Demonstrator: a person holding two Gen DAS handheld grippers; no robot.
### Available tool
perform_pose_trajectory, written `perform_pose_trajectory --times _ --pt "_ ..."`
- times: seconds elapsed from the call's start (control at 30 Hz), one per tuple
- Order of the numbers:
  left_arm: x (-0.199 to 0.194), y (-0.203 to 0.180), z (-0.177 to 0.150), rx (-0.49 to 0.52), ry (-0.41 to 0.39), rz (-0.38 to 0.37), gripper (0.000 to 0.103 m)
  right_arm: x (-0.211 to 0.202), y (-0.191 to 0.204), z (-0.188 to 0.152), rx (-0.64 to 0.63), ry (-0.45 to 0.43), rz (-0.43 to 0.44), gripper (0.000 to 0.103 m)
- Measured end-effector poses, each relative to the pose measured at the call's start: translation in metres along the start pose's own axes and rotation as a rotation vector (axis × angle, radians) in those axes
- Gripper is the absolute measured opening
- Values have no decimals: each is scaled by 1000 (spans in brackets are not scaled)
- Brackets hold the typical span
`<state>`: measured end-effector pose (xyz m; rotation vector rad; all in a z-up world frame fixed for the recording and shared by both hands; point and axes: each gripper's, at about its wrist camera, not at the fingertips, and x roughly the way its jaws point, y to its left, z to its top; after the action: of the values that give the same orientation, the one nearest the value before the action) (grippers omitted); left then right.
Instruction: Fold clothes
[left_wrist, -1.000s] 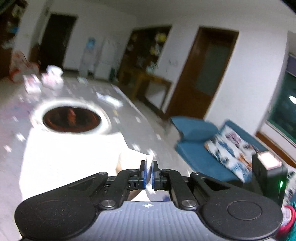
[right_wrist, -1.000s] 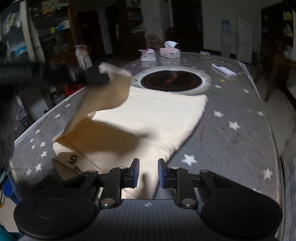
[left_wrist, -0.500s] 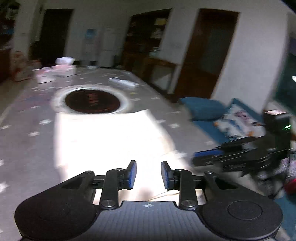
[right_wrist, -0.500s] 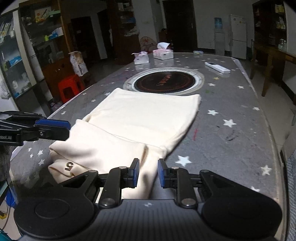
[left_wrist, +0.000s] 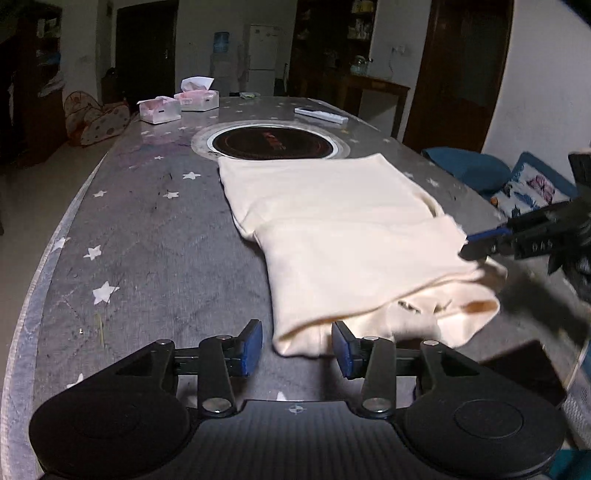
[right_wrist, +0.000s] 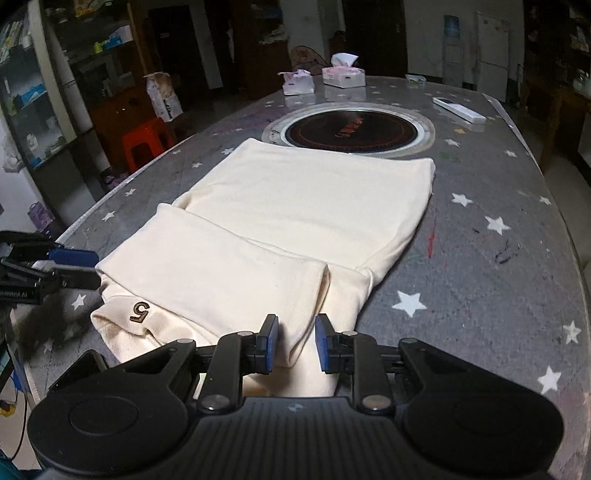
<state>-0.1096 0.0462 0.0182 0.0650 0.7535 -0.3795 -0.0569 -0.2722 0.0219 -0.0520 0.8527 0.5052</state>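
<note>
A cream garment (left_wrist: 332, 229) lies partly folded on the grey star-patterned table (left_wrist: 147, 240), its near part doubled over. It also shows in the right wrist view (right_wrist: 295, 206), with a brown "5" (right_wrist: 139, 312) on a sleeve. My left gripper (left_wrist: 297, 350) is open, low at the garment's near left corner, with cloth between its pads but not gripped. My right gripper (right_wrist: 293, 347) is open over the garment's near right edge; it appears at the right in the left wrist view (left_wrist: 480, 249). The left gripper shows at the left in the right wrist view (right_wrist: 74, 266).
A round black hotplate (left_wrist: 271, 144) is set in the table beyond the garment. Two tissue boxes (left_wrist: 177, 105) and a white remote (left_wrist: 321, 115) lie further back. A dark phone (right_wrist: 77, 373) lies by the near table edge. A blue sofa (left_wrist: 517, 181) stands to the right.
My left gripper carried the sleeve across, opened and let it go, then dropped to the garment's near left corner. The fold now lies flat. My right gripper stayed open and nearly still.
</note>
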Motion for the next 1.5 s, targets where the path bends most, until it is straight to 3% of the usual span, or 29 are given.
perform_pose_trajectory --times 0.17,0.33,0.4,0.57,0.67,0.77,1.0,1.27,1.5 --pt "8 1 0 13 -1 3 43 -1 5 -3 1 -1 -14 21" --pt "13 -2 0 25 -6 1 11 -3 10 -3 -19 -12 -41 7" --pt "11 -6 0 37 -13 7 8 -8 11 -2 -28 -26 -52 4" --pt "-1 -11 -1 38 -9 -3 7 -26 15 -4 -55 -55 -80 3" --pt "2 -11 -5 44 17 -9 9 -18 10 -9 -39 -16 -77 4" --pt "-1 -5 -2 34 27 -17 18 -14 3 -11 -11 -6 -55 7" --pt "-14 6 28 51 -45 -20 18 -33 5 10 -80 -71 -63 10" --pt "39 -11 67 72 -59 -81 17 3 15 32 -130 -78 -25 10" --pt "74 5 66 42 -1 -29 14 25 9 23 -146 -13 -27 10"
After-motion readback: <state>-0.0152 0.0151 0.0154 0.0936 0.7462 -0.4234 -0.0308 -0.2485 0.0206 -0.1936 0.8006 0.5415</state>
